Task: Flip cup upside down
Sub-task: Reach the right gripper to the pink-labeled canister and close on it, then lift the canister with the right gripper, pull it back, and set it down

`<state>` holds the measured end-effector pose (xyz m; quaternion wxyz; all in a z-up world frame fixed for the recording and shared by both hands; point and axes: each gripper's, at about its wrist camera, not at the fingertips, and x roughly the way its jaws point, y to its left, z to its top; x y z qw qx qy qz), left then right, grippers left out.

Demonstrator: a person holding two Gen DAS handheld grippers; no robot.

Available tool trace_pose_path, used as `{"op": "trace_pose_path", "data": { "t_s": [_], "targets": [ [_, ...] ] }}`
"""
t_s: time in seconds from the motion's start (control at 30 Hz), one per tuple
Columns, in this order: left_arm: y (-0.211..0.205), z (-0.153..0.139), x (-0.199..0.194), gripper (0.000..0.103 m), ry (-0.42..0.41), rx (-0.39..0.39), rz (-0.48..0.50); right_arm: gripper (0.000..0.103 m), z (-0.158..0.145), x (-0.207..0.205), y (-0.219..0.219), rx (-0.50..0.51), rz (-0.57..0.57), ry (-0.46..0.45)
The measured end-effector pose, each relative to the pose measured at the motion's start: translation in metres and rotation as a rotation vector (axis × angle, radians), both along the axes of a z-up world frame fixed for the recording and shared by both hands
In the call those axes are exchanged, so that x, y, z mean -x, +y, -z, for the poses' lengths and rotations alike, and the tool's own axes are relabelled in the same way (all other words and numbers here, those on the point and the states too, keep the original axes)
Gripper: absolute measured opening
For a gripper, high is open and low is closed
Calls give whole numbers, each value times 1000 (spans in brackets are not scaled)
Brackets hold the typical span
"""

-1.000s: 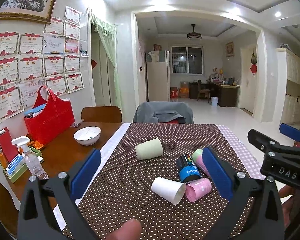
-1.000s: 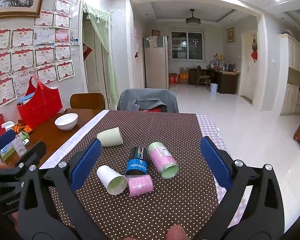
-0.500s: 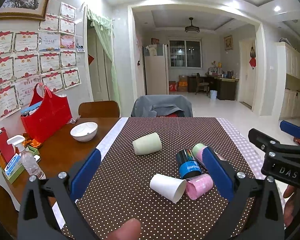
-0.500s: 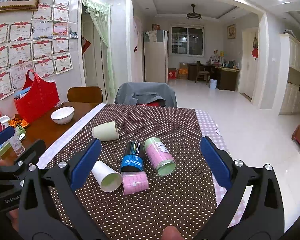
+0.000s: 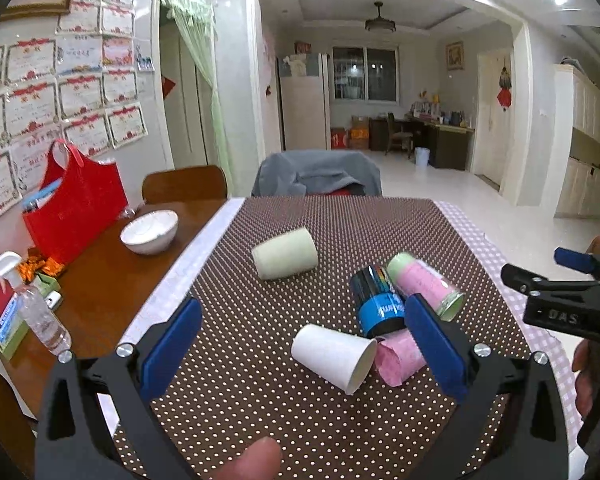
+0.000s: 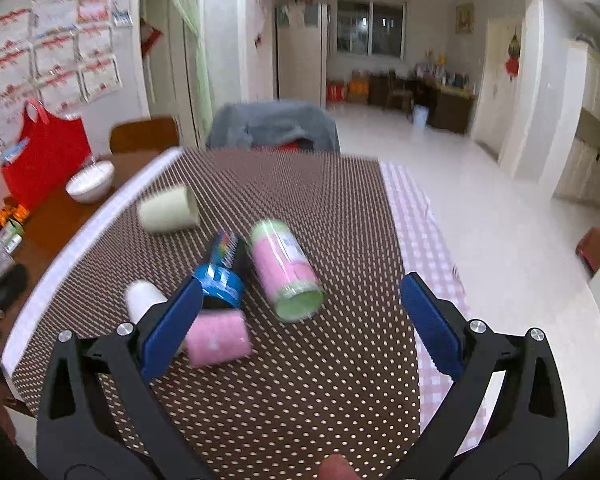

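Left gripper [image 5: 302,340] hangs spread and empty, framing the white cup [image 5: 332,356] to line up a grab; right gripper [image 6: 296,316], also spread and empty, hovers beside; the cup lies on its side, apparently touching the pink cup [image 5: 400,360].

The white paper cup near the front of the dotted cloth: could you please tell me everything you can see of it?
The white paper cup is plain and unprinted, tapered, with a rolled rim. It lies on its side on the brown dotted tablecloth, closed base pointing left, open mouth facing right and toward the camera. Its rim rests against a pink cup, and a black-and-blue can lies just behind. Neither tool touches it. In the right wrist view the left finger partly hides it.
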<state>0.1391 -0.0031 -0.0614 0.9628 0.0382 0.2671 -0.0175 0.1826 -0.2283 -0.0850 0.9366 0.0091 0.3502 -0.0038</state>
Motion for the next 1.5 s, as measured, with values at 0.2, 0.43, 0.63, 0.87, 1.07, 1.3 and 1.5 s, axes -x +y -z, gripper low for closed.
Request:
{"op": "trace_pose_path", "data": {
  "t_s": [0.2,0.43,0.63,0.87,1.07,1.3,1.5],
  "targets": [
    [3,25,-29,99,72,1,-11,97,43,-47,3,64,-65,141],
    [9,51,-58,99,150,9,-31,97,87,-101,13,113,-122,271],
    [19,64,-76,99,191,21,-62,97,113,-144,21,138,-163,356],
    [22,68,-77,99,206,21,-70,71,138,-168,21,102,-194,454],
    [25,62,-66,99,194,32,-76,70,119,-146,6,-5,-174,405],
    [23,49,-39,99,164,50,-54,68,83,-102,-6,-74,-165,343],
    [26,40,-17,99,137,59,-51,68,74,-78,-5,-94,-164,321]
  ]
}}
